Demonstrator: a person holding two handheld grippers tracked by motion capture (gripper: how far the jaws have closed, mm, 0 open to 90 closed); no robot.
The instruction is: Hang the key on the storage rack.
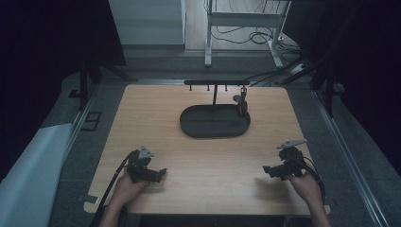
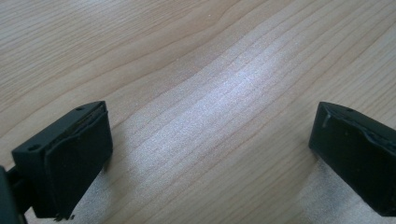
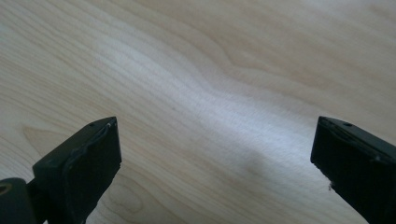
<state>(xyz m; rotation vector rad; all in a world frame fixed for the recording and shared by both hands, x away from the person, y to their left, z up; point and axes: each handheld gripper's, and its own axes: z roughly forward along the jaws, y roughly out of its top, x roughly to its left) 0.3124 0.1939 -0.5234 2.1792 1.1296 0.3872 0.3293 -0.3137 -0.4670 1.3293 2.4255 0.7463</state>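
Observation:
My left gripper (image 1: 162, 173) rests low over the wooden table (image 1: 203, 156) near its front left, held by a hand. In the left gripper view the left gripper (image 2: 210, 140) stands open, its black jaws wide apart over bare wood grain. My right gripper (image 1: 266, 170) sits near the front right, pointing inward. Seen in the right gripper view, the right gripper (image 3: 215, 154) is open as well, nothing between its jaws. A dark oval tray (image 1: 189, 127) lies at the table's middle back, with a thin T-shaped stand (image 1: 215, 85) rising from it and a small dark object (image 1: 242, 105) hanging at its right end.
The table's front edge runs just below both hands. Bare wood lies between the grippers and the tray. Beyond the table stand a white desk frame (image 1: 241, 21) with cables on the floor, dark curtains at both sides, and a white sheet (image 1: 28, 170) at the left.

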